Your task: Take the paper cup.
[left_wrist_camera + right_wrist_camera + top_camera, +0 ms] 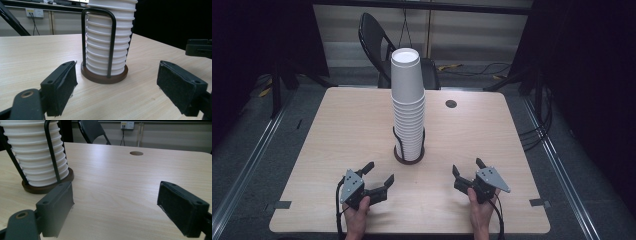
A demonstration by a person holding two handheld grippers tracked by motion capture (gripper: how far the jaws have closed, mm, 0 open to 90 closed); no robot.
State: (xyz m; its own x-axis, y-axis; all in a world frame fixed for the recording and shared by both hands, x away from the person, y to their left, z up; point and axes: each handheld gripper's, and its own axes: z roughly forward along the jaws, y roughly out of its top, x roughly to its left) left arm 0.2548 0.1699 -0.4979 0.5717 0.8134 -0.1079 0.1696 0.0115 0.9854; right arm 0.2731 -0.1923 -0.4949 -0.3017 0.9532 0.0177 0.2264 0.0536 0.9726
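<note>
A tall stack of white paper cups [408, 100] stands upright in a dark wire holder with a round brown base [409, 157] at the middle of the wooden table [337, 125]. My left gripper [380, 171] rests near the front edge, left of the holder, jaws wide apart with nothing between them. My right gripper [467, 165] sits to the holder's right, also open and empty. In the left gripper view the cup stack [107, 42] and its base [103, 77] stand straight ahead between the pads [62, 85]. In the right gripper view the stack [37, 152] is off to the left.
A round cable hole [451, 104] is in the table's far right part. A black folding chair [377, 40] stands behind the table. Cables lie on the floor at the right, and tape marks sit near the table's front corners.
</note>
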